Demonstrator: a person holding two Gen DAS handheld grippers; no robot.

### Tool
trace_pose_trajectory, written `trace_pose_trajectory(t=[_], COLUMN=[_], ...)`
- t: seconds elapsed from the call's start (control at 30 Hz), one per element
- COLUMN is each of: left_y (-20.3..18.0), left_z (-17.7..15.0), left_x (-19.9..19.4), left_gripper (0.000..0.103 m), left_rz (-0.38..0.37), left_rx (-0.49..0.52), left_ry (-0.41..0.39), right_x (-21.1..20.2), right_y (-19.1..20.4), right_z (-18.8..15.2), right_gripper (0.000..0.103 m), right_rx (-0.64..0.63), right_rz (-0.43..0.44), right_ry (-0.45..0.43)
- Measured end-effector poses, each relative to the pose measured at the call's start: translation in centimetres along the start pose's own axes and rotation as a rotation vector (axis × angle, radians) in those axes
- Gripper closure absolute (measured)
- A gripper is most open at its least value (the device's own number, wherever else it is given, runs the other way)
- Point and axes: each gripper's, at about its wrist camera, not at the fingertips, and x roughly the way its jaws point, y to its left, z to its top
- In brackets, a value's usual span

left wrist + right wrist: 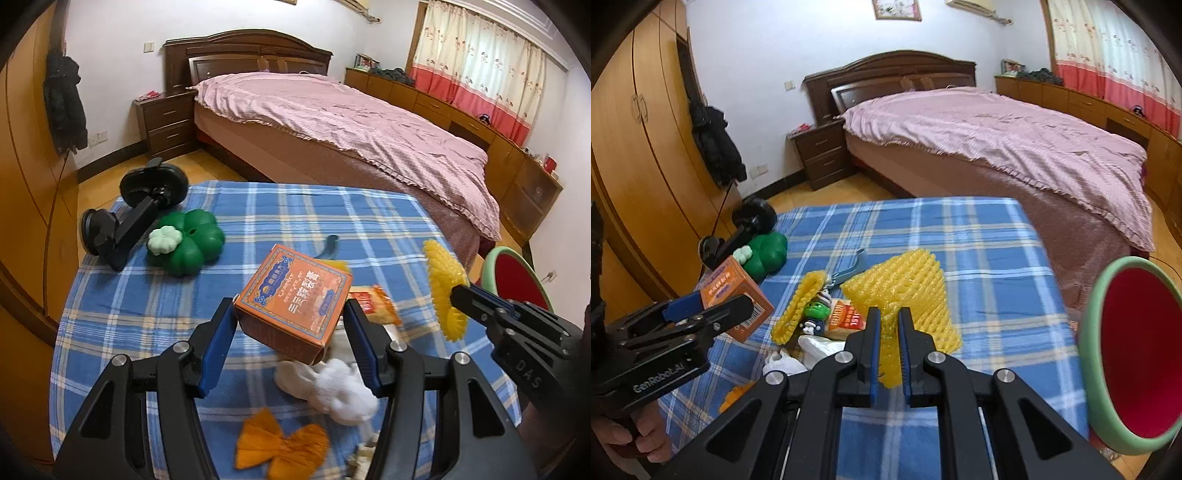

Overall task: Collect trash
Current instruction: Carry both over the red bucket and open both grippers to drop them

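My left gripper (290,314) is shut on an orange cardboard box (295,301) and holds it above the blue plaid table; the box also shows in the right wrist view (735,291). My right gripper (888,317) is shut on a yellow foam fruit net (908,291), lifted off the cloth; the net shows at the right of the left wrist view (443,284). A green bin with a red inside (1130,354) stands at the table's right edge. On the table lie white crumpled tissue (332,387), an orange snack packet (376,302) and an orange paper bow (280,446).
A second yellow foam net (801,302), a small green-headed figure (816,314), a green clover-shaped toy (188,242), a black suction mount (136,210) and a grey-blue clip (853,267) lie on the plaid cloth (960,240). A bed (997,140) stands behind, a wardrobe (635,155) at left.
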Motion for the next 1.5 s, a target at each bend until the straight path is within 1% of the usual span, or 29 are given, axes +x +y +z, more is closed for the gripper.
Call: trace_pose_trajectory(t=[0.23,0.43,0.73,1.1,1.5], left_y=[-3.0,-6.3,-11.2,-18.1,-26.6], left_z=[0.0,0.1,-0.1,-0.6,-1.5], left_x=[-1.3,-2.1,-2.0,-0.3,3.1], left_gripper=[0.043,0.043,0.043,0.043,0.043], left_rz=[-0.035,-0.072,-0.120,-0.180,-0.265], left_rx=[0.036,0.080,0.155,0.262,0.389], left_ry=[-0.014,-0.023,-0.011,0.027,0.088], right_x=[-4.0,-7.1,-10.2,-11.9,-11.1], right_y=[-2.7,-5.6,-9.9,-16.7,-23.4], right_z=[-0.6,-1.3,-2.6,-4.8,-7.2], right_gripper=[0.092,0.092,0.092,0.092,0.092], right_rx=[0.057,0.110,0.188,0.312,0.421], right_rz=[-0.033,-0.071,-0.132,-0.201,-0.230], right_ry=[-0.053,-0.097,-0.135,-0.138,-0.097])
